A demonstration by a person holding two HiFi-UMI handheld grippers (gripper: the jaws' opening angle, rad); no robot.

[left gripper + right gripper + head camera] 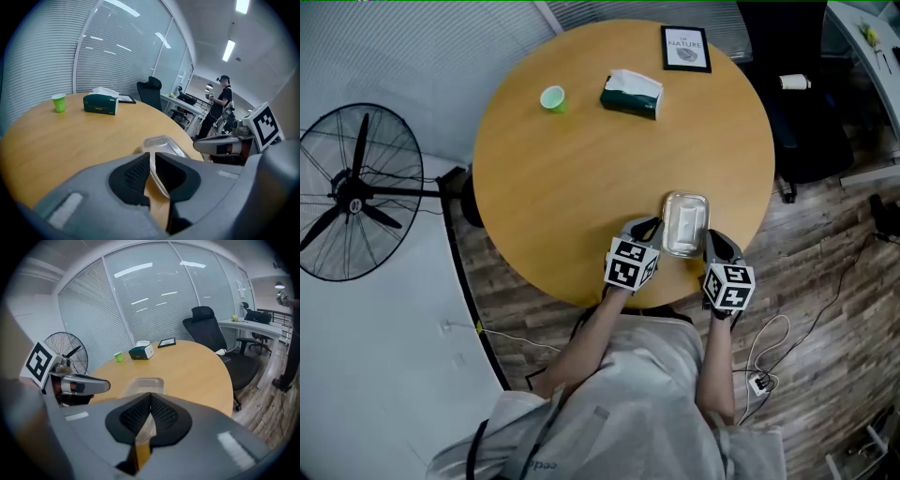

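The left tool [652, 225] is pinching the clear rectangular plastic container [685, 223] by its left rim. The left gripper view is showing it plainly: the two dark padded jaws are sitting close together with the thin plastic edge running up between them. On the other side, the right tool [712, 236] is doing the same to the container's right rim, and in the right gripper view its jaws are pressed together on the plastic edge.

The container is sitting on the round wooden surface [600, 178], close to the edge nearest the person. It is lying between the two tools, with its long sides pointing away from the person.

Well apart from it, towards the far side of the surface, a small green cup [553, 97] is standing upright. A dark green tissue box [632, 95] with a white tissue poking out is lying near the cup's right. A black-framed picture [685, 48] is lying flat by the far edge.

A black pedestal fan [356, 192] is standing off to the left of the surface, and a black office chair [797, 103] is sitting at the far right.
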